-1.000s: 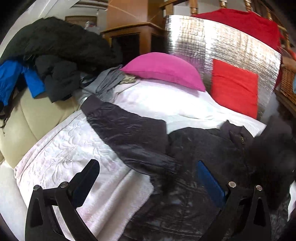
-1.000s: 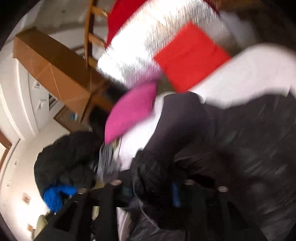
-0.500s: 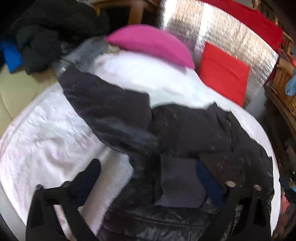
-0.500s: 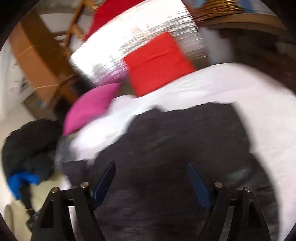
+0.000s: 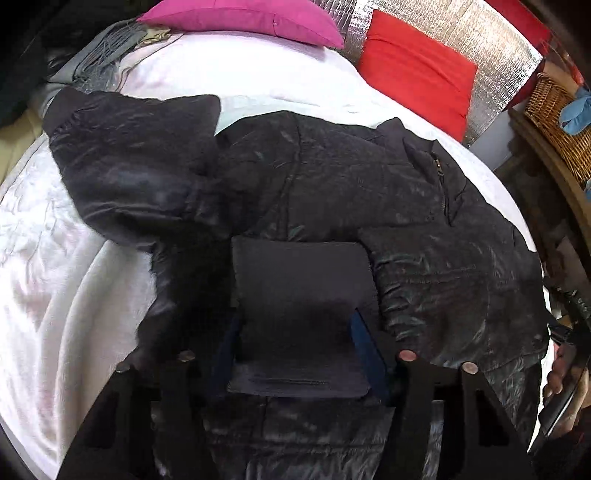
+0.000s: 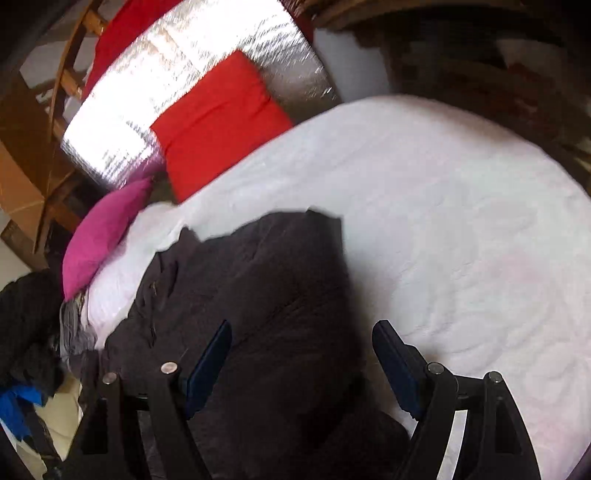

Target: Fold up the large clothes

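Observation:
A large black padded jacket (image 5: 369,192) lies spread on a white bed (image 5: 66,280). Its one sleeve (image 5: 125,162) stretches out to the left; the other sleeve is folded across the body, its matte cuff (image 5: 299,314) lying between my left fingers. My left gripper (image 5: 293,343) is open just over that cuff, not clamping it. In the right wrist view the jacket (image 6: 258,295) fills the lower left and the white bed (image 6: 461,229) the right. My right gripper (image 6: 301,358) is open and empty above the jacket's edge.
A pink pillow (image 5: 243,16) and a red cushion (image 5: 417,70) against a silver foil panel (image 5: 506,48) lie at the bed's head. A grey garment (image 5: 107,40) and a dark clothes pile (image 6: 26,332) are at the far left. A wicker basket (image 5: 557,114) stands right.
My right gripper let go of the sleeve it carried, which now lies across the jacket, and drew back to the right. My left gripper moved forward over the cuff.

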